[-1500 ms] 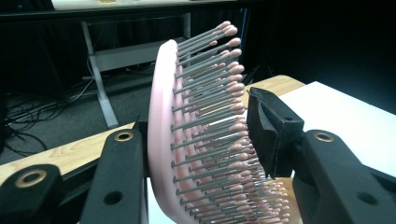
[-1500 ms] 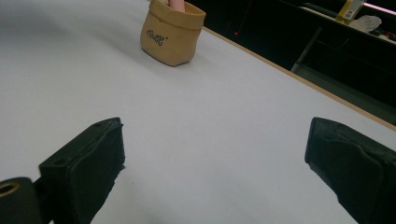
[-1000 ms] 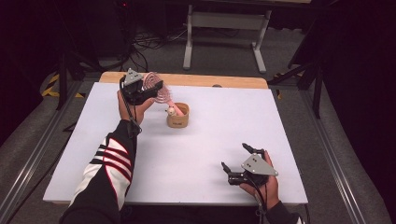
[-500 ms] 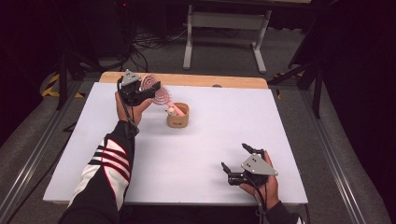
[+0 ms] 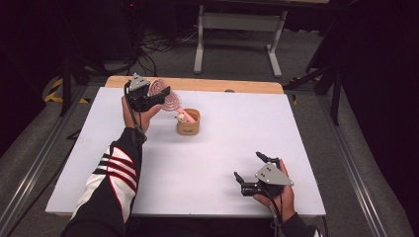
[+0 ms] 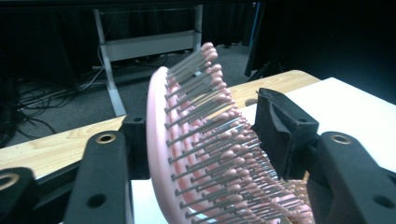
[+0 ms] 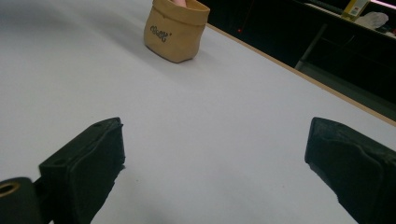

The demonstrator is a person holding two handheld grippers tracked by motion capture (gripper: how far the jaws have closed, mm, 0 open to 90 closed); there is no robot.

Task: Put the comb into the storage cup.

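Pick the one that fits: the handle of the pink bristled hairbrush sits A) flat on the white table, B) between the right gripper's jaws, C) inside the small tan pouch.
C: the pink bristled hairbrush slants up from the small tan pouch, its handle end inside.

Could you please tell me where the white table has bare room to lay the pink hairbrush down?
The white table is bare between the tan fabric pouch and the right tongs, and along its right side. It is crowded at the far left, where the left tongs straddle the pink bristled hairbrush beside the pouch.
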